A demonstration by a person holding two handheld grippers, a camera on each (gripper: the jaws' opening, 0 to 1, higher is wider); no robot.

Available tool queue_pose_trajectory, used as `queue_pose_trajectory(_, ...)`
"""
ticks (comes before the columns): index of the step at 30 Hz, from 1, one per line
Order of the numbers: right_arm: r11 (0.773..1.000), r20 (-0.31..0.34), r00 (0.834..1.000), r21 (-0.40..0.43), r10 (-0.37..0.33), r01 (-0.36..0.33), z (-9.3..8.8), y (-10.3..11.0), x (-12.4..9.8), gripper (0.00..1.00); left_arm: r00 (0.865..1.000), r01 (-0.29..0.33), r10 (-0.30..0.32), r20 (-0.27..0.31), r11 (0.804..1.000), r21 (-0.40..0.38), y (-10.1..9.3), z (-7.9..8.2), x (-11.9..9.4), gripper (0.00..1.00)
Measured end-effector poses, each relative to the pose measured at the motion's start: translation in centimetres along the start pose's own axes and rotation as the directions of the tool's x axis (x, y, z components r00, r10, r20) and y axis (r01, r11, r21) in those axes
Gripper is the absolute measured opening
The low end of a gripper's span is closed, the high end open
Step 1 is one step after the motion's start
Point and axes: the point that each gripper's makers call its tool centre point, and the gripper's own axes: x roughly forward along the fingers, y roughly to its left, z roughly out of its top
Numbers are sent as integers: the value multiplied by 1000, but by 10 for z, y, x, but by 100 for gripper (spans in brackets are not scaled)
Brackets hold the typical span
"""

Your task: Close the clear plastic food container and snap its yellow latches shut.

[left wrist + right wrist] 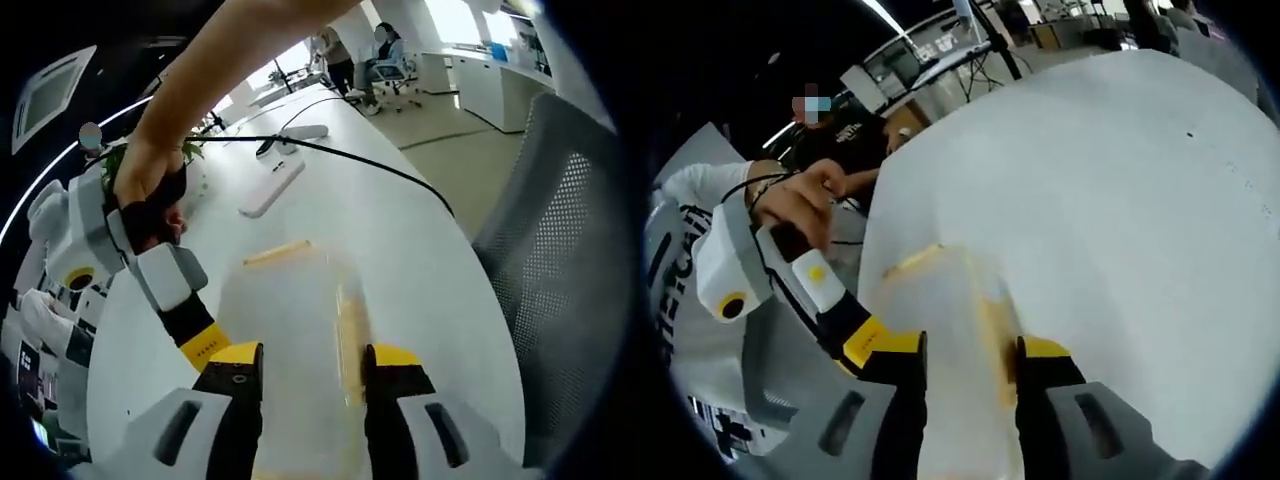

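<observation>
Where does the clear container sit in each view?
Left gripper view: the container lies bottom centre, between that view's own jaws, on the white table.
Right gripper view: the container lies lower centre, between that view's own jaws.
Shared landmark: the yellow latch on the container's far edge.

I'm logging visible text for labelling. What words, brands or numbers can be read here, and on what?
None can be read.
Dark print on the other gripper's yellow jaw: too small and blurred.
White lettering on a person's dark shirt: blurred.
The clear container bears no visible label.
</observation>
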Motion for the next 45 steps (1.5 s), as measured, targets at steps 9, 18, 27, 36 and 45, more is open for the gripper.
queue_pose_trajectory(9, 1000, 1, 1000, -11, 12, -12, -1, 4, 1, 27, 1000, -4, 4, -5, 1000, 9, 0, 0, 0, 35)
queue_pose_trajectory(18, 999, 17, 999, -20, 37, -36, -4, 9, 1, 25, 1000, -3, 4, -9, 1000, 24, -1, 0, 1, 35)
queue_pose_trajectory(27, 973, 0, 996, -214, -91, 89, 4, 11, -5, 26, 1000, -19, 19, -17, 999, 27, 0, 0, 2, 35)
queue_pose_trajectory(36, 989, -12, 992, -86, -123, 122, 0, 6, -7, 26, 999, -33, 35, -29, 999, 38, 3, -2, 1, 33)
queue_pose_trajectory(45, 993, 25, 994, -54, -102, 104, -4, 10, -6, 24, 997, -56, 60, -46, 995, 79, 1, -1, 15, 31)
